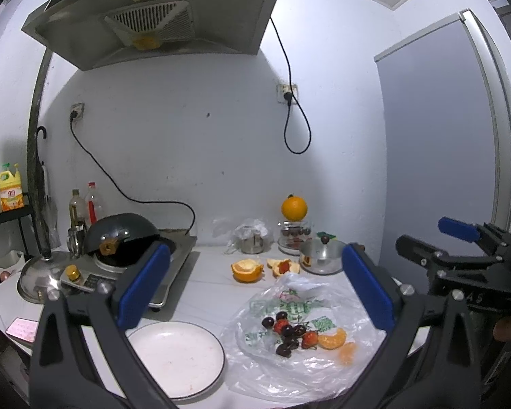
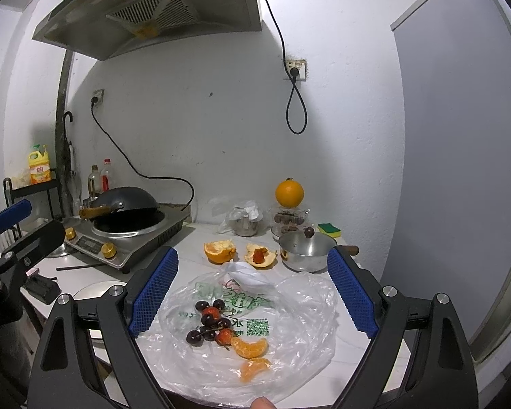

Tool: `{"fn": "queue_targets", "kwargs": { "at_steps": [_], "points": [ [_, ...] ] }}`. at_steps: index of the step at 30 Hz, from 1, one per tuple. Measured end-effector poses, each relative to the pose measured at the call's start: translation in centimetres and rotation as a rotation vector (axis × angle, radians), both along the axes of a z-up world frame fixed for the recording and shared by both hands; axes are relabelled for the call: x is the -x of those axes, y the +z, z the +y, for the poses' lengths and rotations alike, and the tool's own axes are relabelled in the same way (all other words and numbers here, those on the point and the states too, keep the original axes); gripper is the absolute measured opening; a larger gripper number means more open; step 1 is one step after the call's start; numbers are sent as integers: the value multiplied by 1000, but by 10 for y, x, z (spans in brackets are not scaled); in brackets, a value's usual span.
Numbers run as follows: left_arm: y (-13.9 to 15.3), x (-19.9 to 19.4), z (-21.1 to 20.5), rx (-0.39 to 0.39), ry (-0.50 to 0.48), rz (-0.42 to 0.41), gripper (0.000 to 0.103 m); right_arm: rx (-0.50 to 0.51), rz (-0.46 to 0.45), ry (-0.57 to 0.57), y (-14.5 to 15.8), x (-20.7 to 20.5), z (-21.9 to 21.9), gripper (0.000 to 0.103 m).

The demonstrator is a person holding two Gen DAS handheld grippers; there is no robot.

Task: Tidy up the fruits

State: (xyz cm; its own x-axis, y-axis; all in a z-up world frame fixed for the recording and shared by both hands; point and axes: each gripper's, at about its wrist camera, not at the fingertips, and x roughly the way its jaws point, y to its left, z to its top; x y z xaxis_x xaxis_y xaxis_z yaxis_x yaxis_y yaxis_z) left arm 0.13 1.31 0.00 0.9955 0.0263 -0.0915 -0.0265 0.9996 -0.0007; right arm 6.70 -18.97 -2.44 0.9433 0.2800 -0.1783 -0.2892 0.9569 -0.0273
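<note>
A clear plastic bag (image 1: 289, 368) (image 2: 289, 306) lies flat on the white counter. On it lie several dark cherries (image 1: 284, 332) (image 2: 201, 335), two strawberries (image 1: 310, 339) (image 2: 223, 336) and two orange segments (image 1: 334, 339) (image 2: 250, 346). An empty white plate (image 1: 173, 358) sits left of the bag; only its edge shows in the right wrist view (image 2: 95, 288). My left gripper (image 1: 255, 293) is open and empty above plate and bag. My right gripper (image 2: 252, 293) is open and empty above the bag.
Behind the bag lie a peeled orange half (image 1: 247, 269) (image 2: 218, 250), peel holding a strawberry (image 1: 282, 267) (image 2: 259, 255), and a small steel pot (image 1: 320, 255) (image 2: 305, 250). A whole orange (image 1: 294, 208) (image 2: 289, 193) tops a jar. An induction cooker with a wok (image 1: 126, 238) (image 2: 126, 209) stands left.
</note>
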Motion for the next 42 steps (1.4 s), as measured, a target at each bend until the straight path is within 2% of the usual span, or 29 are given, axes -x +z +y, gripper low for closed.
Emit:
{"fn": "queue_targets", "kwargs": {
  "at_steps": [42],
  "points": [
    [-4,0,1,6,1,3,102,4,0,2,-3,-2,3,91]
  ]
}}
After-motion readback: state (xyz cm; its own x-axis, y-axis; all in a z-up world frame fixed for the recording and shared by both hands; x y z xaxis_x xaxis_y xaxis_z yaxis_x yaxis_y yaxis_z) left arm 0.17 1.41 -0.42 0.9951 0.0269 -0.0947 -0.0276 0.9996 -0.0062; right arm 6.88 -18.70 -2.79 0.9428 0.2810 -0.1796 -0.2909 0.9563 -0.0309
